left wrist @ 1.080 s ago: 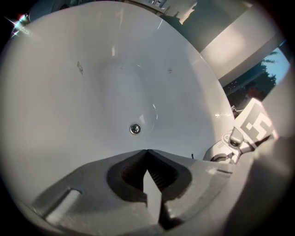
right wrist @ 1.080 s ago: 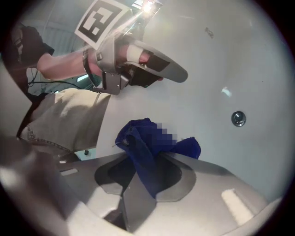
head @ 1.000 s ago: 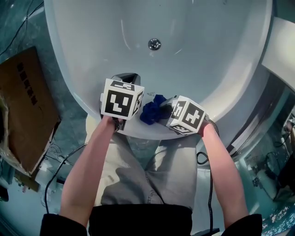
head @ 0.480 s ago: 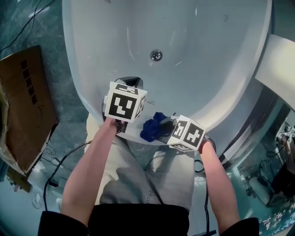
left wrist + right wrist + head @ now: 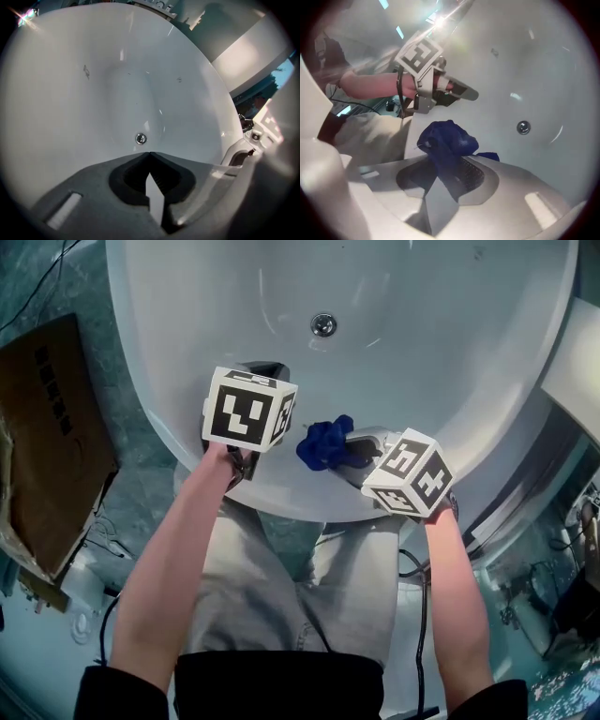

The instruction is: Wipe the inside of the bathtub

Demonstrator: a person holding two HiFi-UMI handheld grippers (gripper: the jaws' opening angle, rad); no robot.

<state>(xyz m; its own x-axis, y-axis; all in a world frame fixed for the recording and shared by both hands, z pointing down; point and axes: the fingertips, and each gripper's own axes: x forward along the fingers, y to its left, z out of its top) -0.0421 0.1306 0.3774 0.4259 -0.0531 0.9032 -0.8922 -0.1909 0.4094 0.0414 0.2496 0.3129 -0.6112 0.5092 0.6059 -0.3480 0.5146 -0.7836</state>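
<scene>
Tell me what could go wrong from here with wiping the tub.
1. The right gripper pinches only a narrow fold of the bunched blue cloth; dragging it over the bathtub wall may pull it free.
2. The left gripper, shut and empty, hangs close beside the cloth, so a sideways wipe may knock into it.

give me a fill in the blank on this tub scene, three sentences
1. The right gripper is shut on a ____ cloth.
2. The left gripper is shut and holds ____.
3. A round metal ____ sits in the floor of the bathtub.
Missing words: blue; nothing; drain.
</scene>
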